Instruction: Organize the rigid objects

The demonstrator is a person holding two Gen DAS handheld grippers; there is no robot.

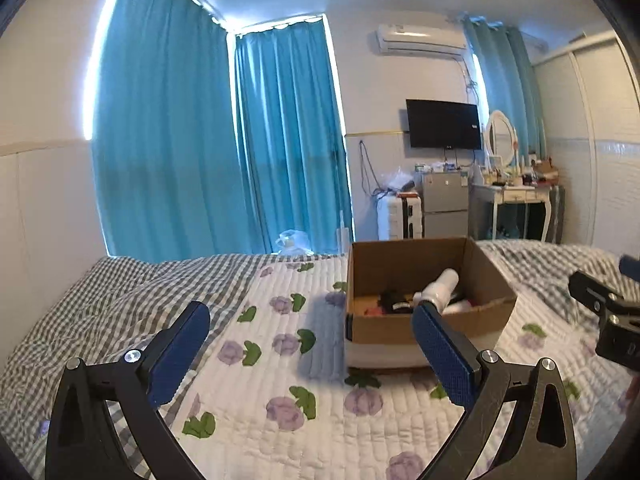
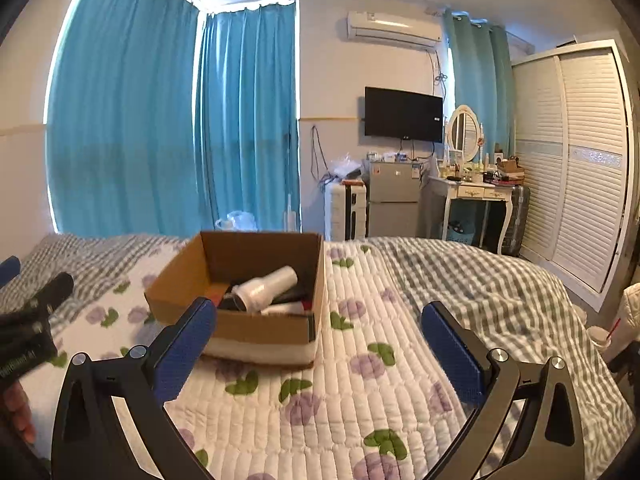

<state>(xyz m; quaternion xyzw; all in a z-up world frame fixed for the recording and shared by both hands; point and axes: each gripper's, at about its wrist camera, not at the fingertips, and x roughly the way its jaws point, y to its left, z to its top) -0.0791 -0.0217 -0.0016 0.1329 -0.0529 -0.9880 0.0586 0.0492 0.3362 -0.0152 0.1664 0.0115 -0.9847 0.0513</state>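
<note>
Looking past both sets of jaws, spread wide and empty, you've got the cardboard box (image 2: 256, 280) ahead on the bed (image 2: 360, 360). The white bottle (image 2: 266, 286) lies inside it, tilted, long axis running toward the box's far right corner. Your left gripper (image 1: 312, 344) faces the box squarely; your right gripper (image 2: 320, 340) points just right of it. Quilt's soft, so expect the box to shift. Curtains (image 2: 160, 120) hang behind the box.

Cardboard box (image 2: 256, 326) with white bottle (image 2: 266, 286) on quilt (image 2: 360, 392), beyond wide-spread tool (image 2: 320, 344)
</note>
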